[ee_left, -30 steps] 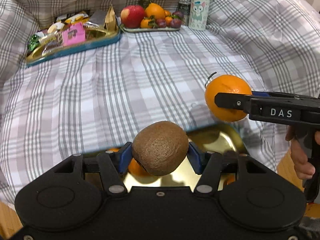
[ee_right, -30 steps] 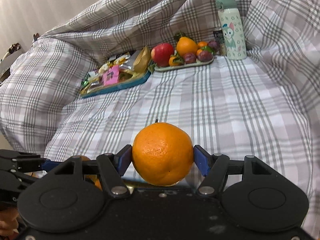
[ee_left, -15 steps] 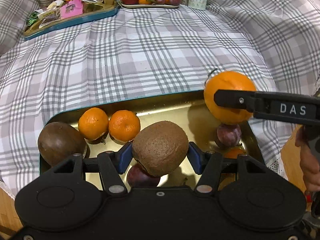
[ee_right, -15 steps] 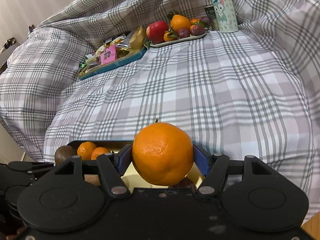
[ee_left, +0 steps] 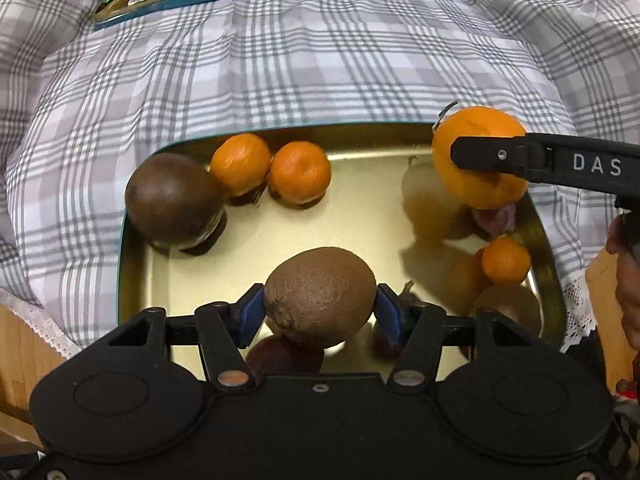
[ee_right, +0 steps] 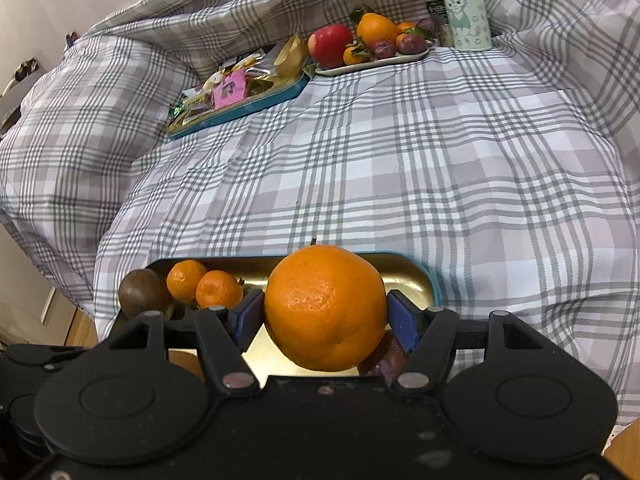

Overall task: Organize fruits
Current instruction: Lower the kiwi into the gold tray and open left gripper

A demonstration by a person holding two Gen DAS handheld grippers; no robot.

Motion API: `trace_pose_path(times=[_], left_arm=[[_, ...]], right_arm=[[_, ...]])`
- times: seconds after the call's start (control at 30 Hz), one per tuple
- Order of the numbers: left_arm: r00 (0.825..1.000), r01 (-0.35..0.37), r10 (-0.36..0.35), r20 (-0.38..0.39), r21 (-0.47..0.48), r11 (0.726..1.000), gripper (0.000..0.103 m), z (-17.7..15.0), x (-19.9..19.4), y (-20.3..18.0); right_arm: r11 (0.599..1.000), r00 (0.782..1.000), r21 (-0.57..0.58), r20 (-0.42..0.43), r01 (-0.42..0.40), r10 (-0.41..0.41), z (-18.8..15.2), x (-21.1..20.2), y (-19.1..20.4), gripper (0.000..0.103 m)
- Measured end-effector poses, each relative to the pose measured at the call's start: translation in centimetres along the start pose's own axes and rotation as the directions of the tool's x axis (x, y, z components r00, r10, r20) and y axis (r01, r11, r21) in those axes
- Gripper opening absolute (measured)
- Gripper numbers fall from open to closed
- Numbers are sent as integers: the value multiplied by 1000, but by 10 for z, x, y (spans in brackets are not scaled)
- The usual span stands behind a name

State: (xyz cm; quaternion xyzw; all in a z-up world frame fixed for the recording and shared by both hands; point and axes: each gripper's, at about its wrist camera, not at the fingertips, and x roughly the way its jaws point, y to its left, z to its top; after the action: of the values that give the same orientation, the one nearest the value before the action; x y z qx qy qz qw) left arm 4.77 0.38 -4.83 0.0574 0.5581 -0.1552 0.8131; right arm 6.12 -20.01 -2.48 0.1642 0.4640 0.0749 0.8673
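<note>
Clamping: left hand-held gripper on kiwi | right hand-held gripper on orange

Near tray sits on the checked cloth at the table's front edge. In it: round fruit at left rear, two mandarins just right of it, touching each other. Along the right wall, a plum, a small mandarin in front of it. A kiwi is above the front centre, an orange above the right rear corner. Far behind: snack tray left, fruit plate right of it, bottle rightmost.
</note>
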Motion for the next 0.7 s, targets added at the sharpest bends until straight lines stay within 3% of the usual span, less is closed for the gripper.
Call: trace_pose_path(times=[0.53, 0.7], left_arm=[[1000, 0, 1, 28, -17, 1000, 62, -3, 8, 1], [999, -5, 6, 40, -33, 999, 63, -6, 3, 3]], right_arm=[[996, 999, -82, -42, 25, -29, -7, 19, 15, 70], [992, 998, -109, 4, 70, -70, -8, 15, 20, 66]])
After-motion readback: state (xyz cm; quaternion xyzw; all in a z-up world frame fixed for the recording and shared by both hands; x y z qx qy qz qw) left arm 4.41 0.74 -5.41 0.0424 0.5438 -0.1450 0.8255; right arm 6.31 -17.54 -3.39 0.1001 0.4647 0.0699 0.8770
